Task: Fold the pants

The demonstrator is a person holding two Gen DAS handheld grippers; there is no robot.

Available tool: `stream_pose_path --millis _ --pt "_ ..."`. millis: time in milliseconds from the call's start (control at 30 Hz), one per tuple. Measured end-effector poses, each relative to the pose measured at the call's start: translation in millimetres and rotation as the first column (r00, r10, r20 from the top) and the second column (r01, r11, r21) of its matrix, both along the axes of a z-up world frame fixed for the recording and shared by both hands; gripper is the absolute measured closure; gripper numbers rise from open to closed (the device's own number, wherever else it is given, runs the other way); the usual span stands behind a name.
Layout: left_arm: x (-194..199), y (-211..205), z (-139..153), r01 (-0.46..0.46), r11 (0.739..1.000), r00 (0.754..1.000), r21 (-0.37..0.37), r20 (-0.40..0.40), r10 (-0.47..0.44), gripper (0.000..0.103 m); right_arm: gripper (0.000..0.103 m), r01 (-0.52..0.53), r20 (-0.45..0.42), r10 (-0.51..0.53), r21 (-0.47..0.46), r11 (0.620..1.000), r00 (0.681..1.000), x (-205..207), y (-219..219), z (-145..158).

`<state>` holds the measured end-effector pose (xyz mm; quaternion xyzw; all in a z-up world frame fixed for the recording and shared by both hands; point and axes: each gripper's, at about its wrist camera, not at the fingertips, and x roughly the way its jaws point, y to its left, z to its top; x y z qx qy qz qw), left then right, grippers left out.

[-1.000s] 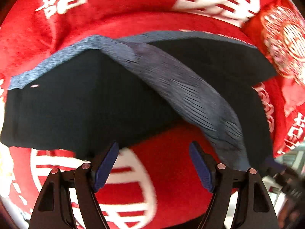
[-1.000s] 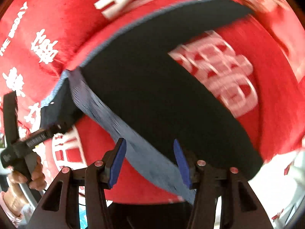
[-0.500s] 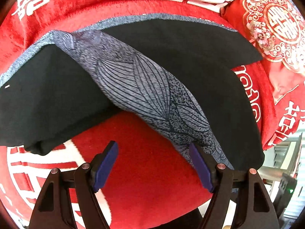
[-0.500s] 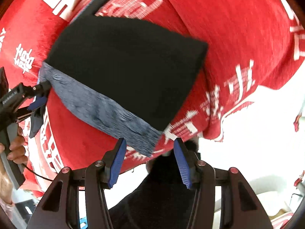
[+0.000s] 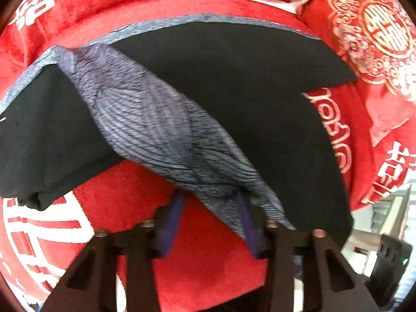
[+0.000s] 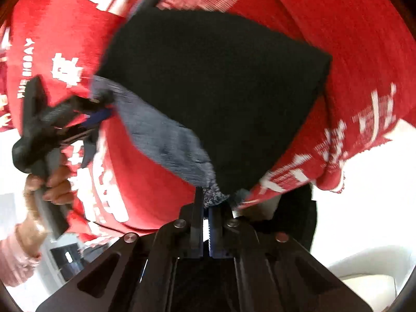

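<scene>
Black pants (image 5: 234, 72) with a grey patterned waistband (image 5: 161, 130) lie on a red blanket (image 5: 213, 265). In the left wrist view my left gripper (image 5: 209, 202) has its fingers closing around the waistband's edge, with a gap still between them. In the right wrist view my right gripper (image 6: 205, 208) is shut on the waistband corner (image 6: 213, 192) of the pants (image 6: 213, 91). The left gripper (image 6: 101, 109) also shows there, at the other end of the waistband (image 6: 161, 137).
The red blanket (image 6: 338, 39) has white characters and covers the whole surface. A red and gold cushion (image 5: 377, 33) lies at the far right. The blanket's edge (image 6: 338, 182) drops off near my right gripper. A dark device (image 5: 390, 267) sits at the lower right.
My right gripper has shut on the waistband corner. My left gripper has moved forward onto the waistband and its fingers have narrowed.
</scene>
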<state>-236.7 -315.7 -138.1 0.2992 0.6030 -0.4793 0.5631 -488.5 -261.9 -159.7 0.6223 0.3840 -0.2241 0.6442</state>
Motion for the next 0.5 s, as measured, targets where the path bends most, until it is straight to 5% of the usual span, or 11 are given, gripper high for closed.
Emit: stream_pose_path --millis 200,233,333,500 --pt "1.0 -20.8 44.3 -0.016 0.997 0.998 -0.08 0.065 0.021 0.061 0.1 -0.038 0.071 0.047 -0.12 0.992 0.996 9.8 -58.0 77.1" --pt "4.6 -25.0 52.0 -0.021 0.996 0.996 -0.092 0.079 0.028 0.058 0.1 -0.047 0.073 0.057 -0.14 0.989 0.996 12.5 -70.6 86.0" --pt "15.4 -35.3 73.8 -0.044 0.989 0.986 -0.138 0.155 0.065 0.027 0.1 -0.087 0.062 0.103 -0.222 0.971 0.993 24.9 -123.8 114.2" --pt "34.7 -52.8 84.1 -0.061 0.986 0.96 -0.155 0.263 0.1 0.027 0.1 -0.134 -0.021 0.135 -0.332 0.934 0.991 38.2 -214.2 133.7"
